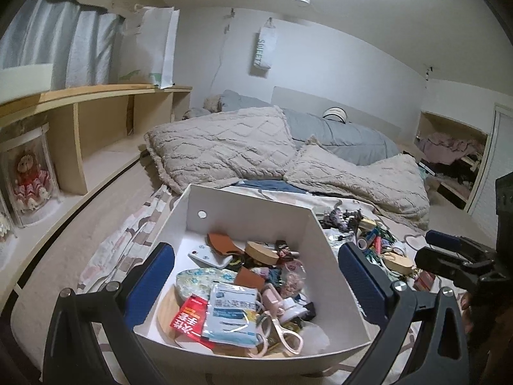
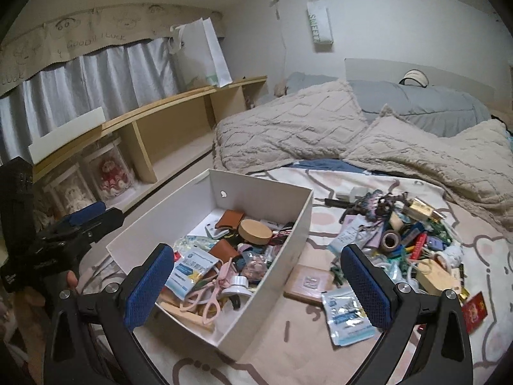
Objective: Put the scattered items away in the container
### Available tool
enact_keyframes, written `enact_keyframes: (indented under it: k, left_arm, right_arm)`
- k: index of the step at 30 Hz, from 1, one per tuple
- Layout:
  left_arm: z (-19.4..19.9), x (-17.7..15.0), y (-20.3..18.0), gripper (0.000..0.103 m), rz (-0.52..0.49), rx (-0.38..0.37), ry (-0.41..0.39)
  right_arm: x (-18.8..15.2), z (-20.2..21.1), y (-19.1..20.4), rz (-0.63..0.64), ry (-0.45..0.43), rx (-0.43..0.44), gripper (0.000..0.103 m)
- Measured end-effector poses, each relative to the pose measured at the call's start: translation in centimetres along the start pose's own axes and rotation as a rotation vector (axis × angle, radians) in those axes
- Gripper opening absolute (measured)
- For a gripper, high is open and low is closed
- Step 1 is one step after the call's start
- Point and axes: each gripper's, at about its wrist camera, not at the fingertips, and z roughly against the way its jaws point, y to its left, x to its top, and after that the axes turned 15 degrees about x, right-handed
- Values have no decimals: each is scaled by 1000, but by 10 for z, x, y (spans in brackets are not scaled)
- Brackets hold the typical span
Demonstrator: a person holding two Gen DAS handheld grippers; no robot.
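A white cardboard box [image 2: 266,256] is seen on a patterned bed sheet [image 2: 320,337], half filled with small things.

Inside the box, pink plastic scissors [image 2: 208,298], a round wooden lid [image 2: 255,231] and a glossy blue-white sachet [image 1: 229,317] are found. To the right of the box, a tangled pile of items [image 2: 407,240] and another flat sachet [image 2: 346,316] are scattered. The left gripper [image 1: 255,285] and the right gripper [image 2: 256,285] are both held wide apart, and nothing is grasped.
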Motion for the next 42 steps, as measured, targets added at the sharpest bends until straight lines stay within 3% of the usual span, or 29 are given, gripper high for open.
enact_keyframes:
  k: [11, 19, 31, 42]
  left_arm:
    - [29, -26, -28, 103, -55, 15, 16]
    - [57, -42, -62, 103, -163, 57, -41]
    - [83, -62, -114, 103, -254, 5, -59]
    - [97, -72, -143, 103, -306, 1, -60]
  right_arm:
    - [-25, 43, -8, 37, -35, -48, 103]
    - [-50, 69, -14, 66, -56, -77, 103]
    - [-79, 103, -32, 83, -76, -102, 103]
    - [-91, 120, -37, 87, -98, -107, 103]
